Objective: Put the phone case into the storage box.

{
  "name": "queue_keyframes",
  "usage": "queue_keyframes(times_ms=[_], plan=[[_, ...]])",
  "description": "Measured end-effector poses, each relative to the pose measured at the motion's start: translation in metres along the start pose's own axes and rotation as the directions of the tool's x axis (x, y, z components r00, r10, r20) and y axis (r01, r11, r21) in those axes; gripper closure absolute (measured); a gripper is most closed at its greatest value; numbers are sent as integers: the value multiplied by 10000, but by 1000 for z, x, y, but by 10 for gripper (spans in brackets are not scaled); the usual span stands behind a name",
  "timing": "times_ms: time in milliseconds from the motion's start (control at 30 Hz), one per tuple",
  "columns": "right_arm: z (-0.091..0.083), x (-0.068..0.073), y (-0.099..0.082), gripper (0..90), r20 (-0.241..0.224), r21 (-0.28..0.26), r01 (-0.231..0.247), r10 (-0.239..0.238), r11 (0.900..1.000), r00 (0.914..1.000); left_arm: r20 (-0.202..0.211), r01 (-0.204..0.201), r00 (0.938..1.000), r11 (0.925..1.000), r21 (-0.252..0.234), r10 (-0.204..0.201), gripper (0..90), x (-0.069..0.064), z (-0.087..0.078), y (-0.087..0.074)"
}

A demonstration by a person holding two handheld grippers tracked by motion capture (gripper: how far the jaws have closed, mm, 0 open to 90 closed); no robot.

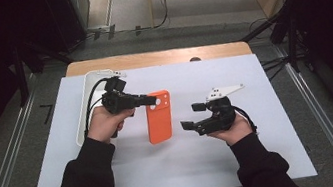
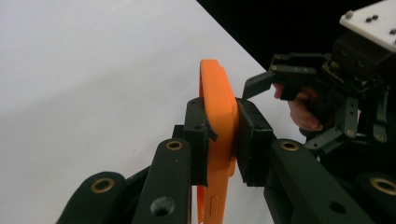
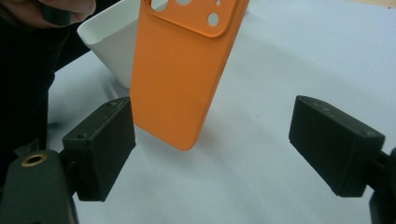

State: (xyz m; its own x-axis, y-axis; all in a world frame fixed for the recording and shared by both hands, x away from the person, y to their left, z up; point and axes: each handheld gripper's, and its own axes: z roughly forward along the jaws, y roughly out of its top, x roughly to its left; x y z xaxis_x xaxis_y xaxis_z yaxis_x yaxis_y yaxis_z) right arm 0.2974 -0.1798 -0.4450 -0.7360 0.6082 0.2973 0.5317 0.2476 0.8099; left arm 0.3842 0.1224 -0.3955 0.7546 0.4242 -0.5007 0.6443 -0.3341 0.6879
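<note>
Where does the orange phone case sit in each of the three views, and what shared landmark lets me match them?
High view: orange phone case at the table's centre, its camera end clamped by the left gripper.
Left gripper view: seen edge-on at centre, pinched between the jaws.
Right gripper view: top centre, hanging down ahead of the right gripper, whose jaws stand open.
Shared landmark: the white table sheet.

Left tool [image 1: 154, 100] clamps orange phone case [image 1: 159, 120]; right tool [image 1: 193, 116] open beside it.
</note>
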Motion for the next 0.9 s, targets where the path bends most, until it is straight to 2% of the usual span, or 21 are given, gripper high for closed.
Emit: queue_keyframes(times_ms=[167,333,500,600,700,900], plan=[[-6,-6,1,131,-242,439,108,-98,9990,9997,192,-180,9997,9997,172,177,767,-3,2,-1],[-11,-10,2,131,-403,654,169,-142,9977,9991,497,-345,9982,9988,351,328,767,-6,3,-2],[-15,-12,4,132,-483,747,262,-227,9969,9986,750,-502,9961,9969,598,456,767,-11,9,-3],[-16,-12,4,132,-358,810,253,-225,9964,9991,868,-666,9944,9951,728,602,767,-14,11,-3],[-18,-14,4,135,-471,749,242,-207,9969,9987,952,-962,9914,9935,611,902,767,-19,12,-4],[-23,-14,8,136,-732,735,396,-343,9965,9967,1239,-1084,9876,9896,946,964,767,-22,16,-6]])
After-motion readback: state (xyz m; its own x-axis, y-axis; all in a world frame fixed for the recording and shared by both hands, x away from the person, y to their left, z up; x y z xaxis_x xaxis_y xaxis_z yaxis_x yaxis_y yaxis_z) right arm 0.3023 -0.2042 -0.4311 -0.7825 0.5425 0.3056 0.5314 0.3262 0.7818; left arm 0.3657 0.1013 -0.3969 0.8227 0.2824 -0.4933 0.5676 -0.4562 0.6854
